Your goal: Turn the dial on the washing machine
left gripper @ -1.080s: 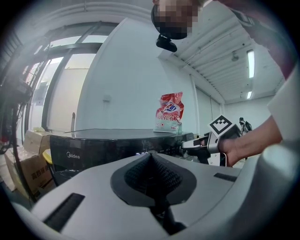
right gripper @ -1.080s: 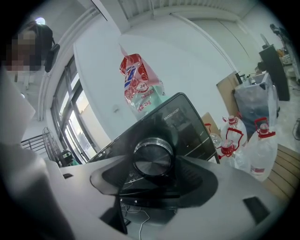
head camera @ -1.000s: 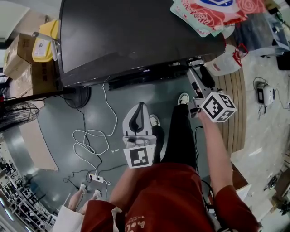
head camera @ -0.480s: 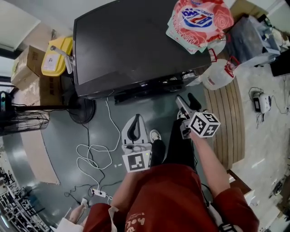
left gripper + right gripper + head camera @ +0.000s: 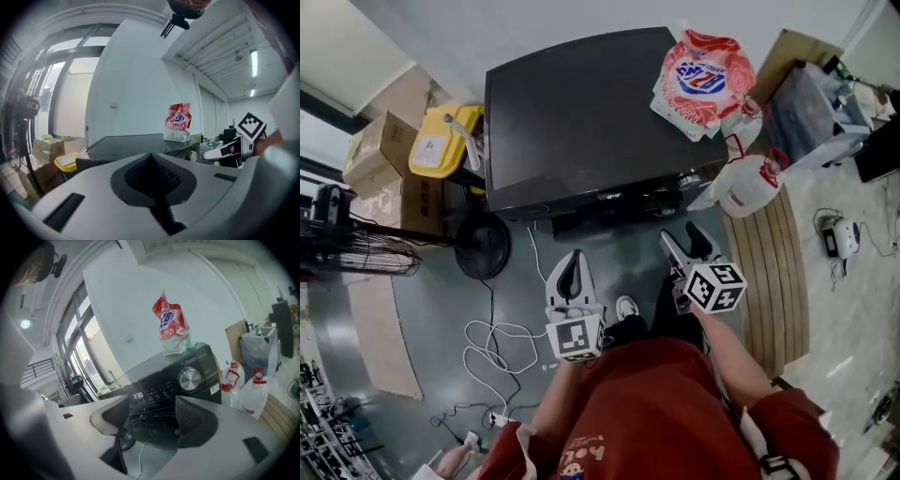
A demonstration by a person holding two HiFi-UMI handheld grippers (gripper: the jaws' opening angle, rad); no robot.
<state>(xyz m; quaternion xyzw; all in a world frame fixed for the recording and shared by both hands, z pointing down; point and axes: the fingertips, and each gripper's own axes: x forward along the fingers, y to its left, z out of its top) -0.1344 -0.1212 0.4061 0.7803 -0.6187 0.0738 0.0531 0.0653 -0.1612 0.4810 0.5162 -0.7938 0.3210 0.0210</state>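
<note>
Dial point(image 5: 189, 378) on dark washing machine point(image 5: 581, 122), grey floor point(image 5: 431, 281) with cables point(image 5: 492, 342), left gripper point(image 5: 573, 261) jaws clenched, right gripper point(image 5: 682, 242) jaws released.

detergent bag point(image 5: 703, 80), yellow jug point(image 5: 441, 145), fan point(image 5: 366, 253)

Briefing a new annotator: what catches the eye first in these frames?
The big black glossy-topped washing machine fills the head view's upper middle, with a red-and-white printed bag on its far right corner. In the right gripper view, the round silver dial shines on the dark control panel, ahead of the open right gripper.
</note>
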